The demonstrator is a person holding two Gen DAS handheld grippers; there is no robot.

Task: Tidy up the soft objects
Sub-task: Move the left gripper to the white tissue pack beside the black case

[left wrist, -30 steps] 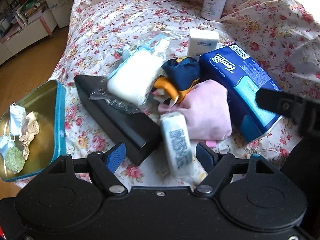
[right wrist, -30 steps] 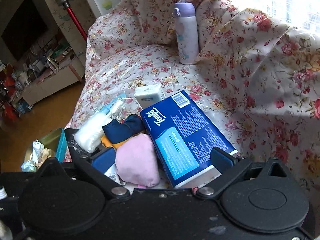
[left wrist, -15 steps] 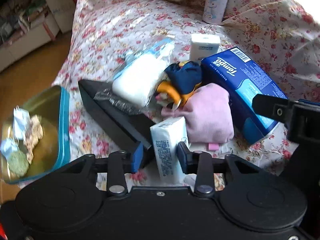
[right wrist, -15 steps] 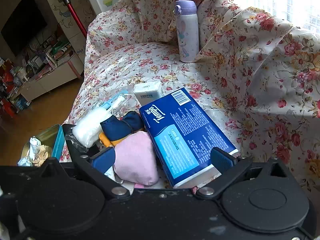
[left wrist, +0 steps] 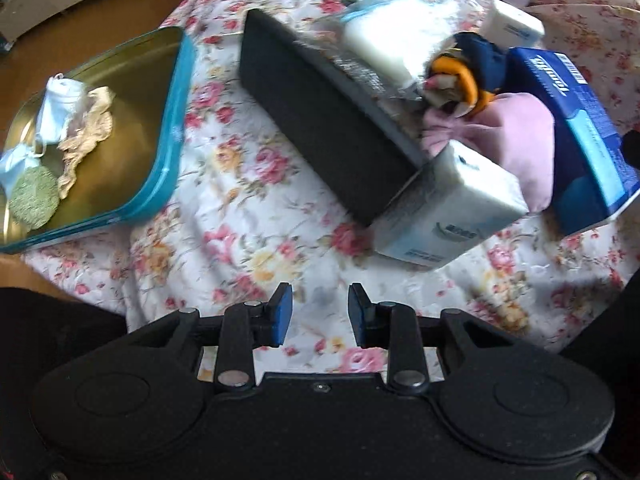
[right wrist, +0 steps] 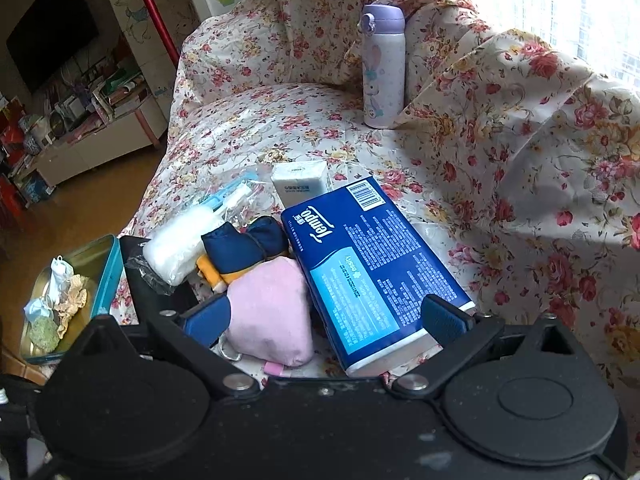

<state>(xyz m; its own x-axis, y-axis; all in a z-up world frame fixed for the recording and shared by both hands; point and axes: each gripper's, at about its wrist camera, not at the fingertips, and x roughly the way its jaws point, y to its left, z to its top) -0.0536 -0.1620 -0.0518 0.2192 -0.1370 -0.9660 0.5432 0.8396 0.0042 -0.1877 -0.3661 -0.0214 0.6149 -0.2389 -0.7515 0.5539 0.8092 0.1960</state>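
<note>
1. tissue pack (left wrist: 448, 208), small and white, lies tilted near the front edge of the floral-covered sofa (left wrist: 248, 240), touching the near end of a long black box (left wrist: 328, 132) and leaning on a pink pouch (left wrist: 520, 148).
2. the left hand-held gripper (left wrist: 320, 312) is clenched down to a narrow gap with nothing between its blue pads; it hovers above bare cover, apart from the pack.
3. the right hand-held gripper (right wrist: 326, 316) is released, jaws wide; the pink pouch and the near end of a blue tissue box (right wrist: 372, 272) sit between its fingers, with no squeeze to be seen.
4. behind the pouch lie a navy and orange bundle (right wrist: 240, 252) and a white roll in a clear bag (right wrist: 176, 248) that rests on the black box.
5. a second small tissue pack (right wrist: 300, 184) stands behind the blue box; a lilac bottle (right wrist: 383, 68) stands upright at the sofa's back.
6. at the sofa's left edge an open teal tin (left wrist: 176, 100) holds face masks (left wrist: 60, 104), a beige cloth and a green pad (left wrist: 34, 196).
</note>
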